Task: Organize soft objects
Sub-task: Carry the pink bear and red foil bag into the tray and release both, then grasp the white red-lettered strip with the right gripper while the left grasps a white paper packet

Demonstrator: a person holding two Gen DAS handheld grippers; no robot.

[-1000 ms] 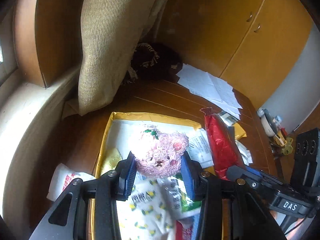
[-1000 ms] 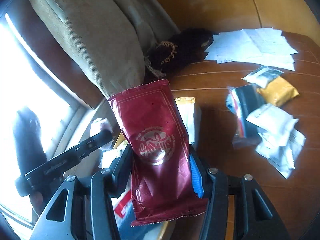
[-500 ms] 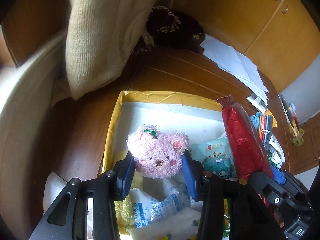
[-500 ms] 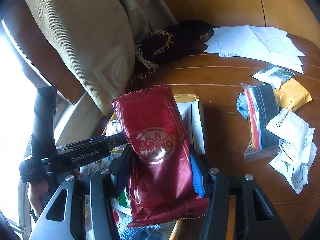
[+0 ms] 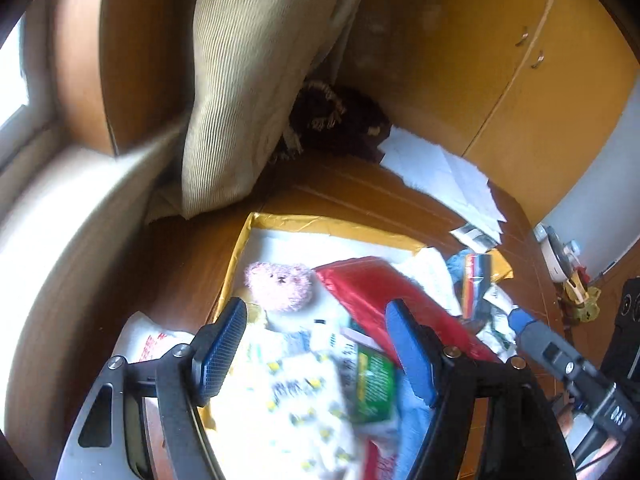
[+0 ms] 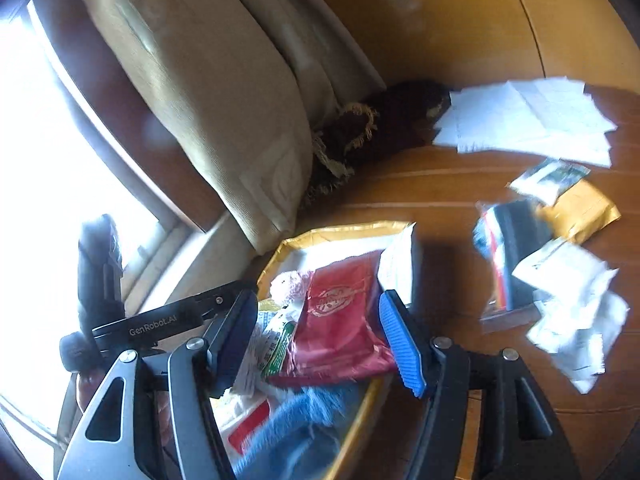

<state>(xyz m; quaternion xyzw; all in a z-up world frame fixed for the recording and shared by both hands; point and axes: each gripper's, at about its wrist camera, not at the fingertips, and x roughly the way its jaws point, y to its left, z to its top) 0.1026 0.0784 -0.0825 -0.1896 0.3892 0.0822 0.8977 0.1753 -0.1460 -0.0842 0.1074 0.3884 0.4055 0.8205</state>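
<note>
A yellow-rimmed box (image 5: 288, 222) (image 6: 340, 230) sits on the wooden table and holds several soft packets. A pink plush bear (image 5: 282, 286) (image 6: 288, 286) lies in it near the left wall. A red snack bag (image 5: 384, 292) (image 6: 340, 320) lies flat in the box beside the bear. My left gripper (image 5: 312, 350) is open and empty, above the box. My right gripper (image 6: 320, 344) is open and empty, above the red bag. A blue cloth (image 6: 304, 428) lies at the box's near end.
A beige cushion (image 5: 248, 80) leans against the wall behind the box, with a dark fringed cloth (image 5: 340, 124) beside it. White papers (image 6: 528, 120) and loose packets (image 6: 560, 272) lie on the table to the right. Cabinets (image 5: 500, 60) stand behind.
Both grippers opened and pulled back. The pink bear left the left gripper and the red bag left the right gripper; both now lie in the box.
</note>
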